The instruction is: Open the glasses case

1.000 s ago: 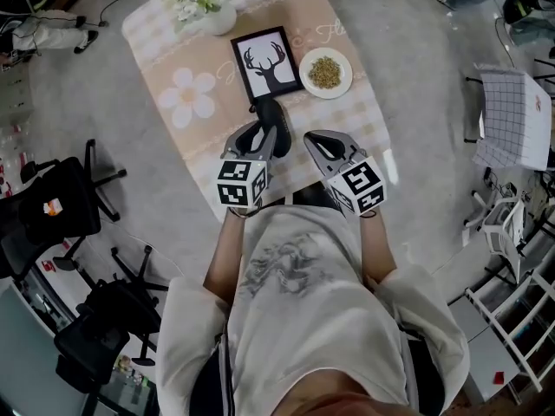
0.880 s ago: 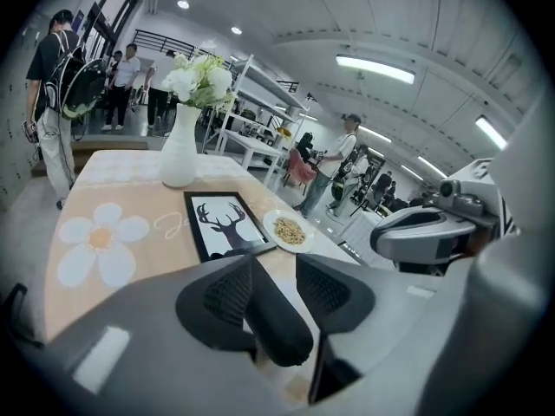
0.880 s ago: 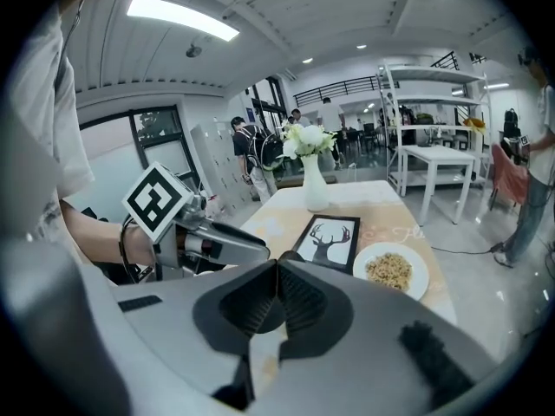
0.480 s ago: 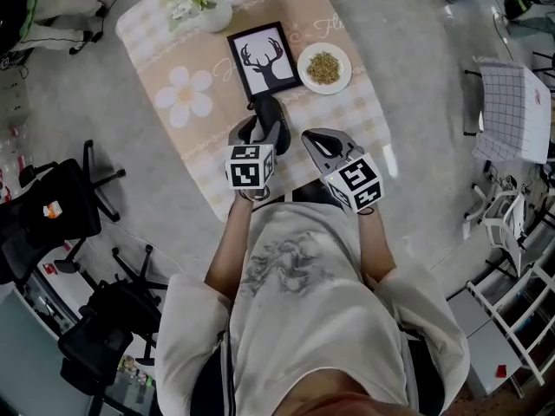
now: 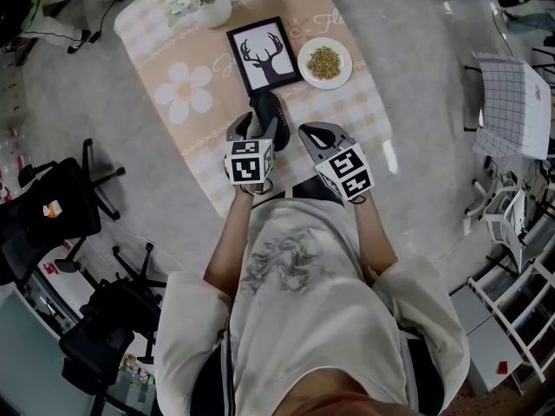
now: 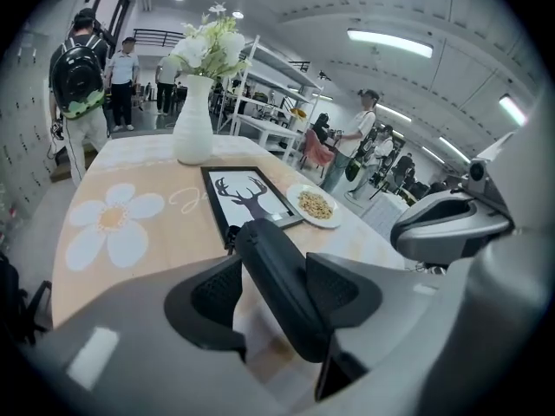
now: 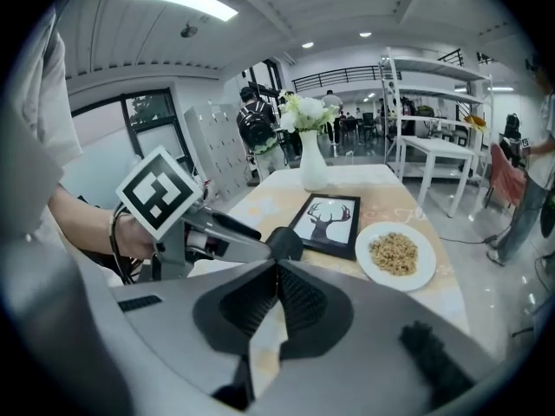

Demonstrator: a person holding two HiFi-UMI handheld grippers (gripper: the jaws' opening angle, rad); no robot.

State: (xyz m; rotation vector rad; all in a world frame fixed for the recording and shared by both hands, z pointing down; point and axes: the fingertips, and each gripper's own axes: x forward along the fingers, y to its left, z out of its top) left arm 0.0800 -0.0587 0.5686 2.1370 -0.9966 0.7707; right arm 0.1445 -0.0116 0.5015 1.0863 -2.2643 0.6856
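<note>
The black glasses case lies closed on the checked tablecloth, just in front of the deer picture. It lies lengthwise between the jaws of my left gripper. Those jaws have just been opening: in the left gripper view the case leans by the right pad, and a gap shows at the left pad. My right gripper hangs shut and empty just right of the case. In the right gripper view the case's end shows beyond the shut jaws.
A framed deer picture, a white plate of grains and a vase of white flowers stand farther back on the table. Black office chairs stand on the floor to the left. People stand in the background of the left gripper view.
Both grippers have sunk a little toward the table. The left jaws stand wider apart around the case than before. The right jaws stay shut.
</note>
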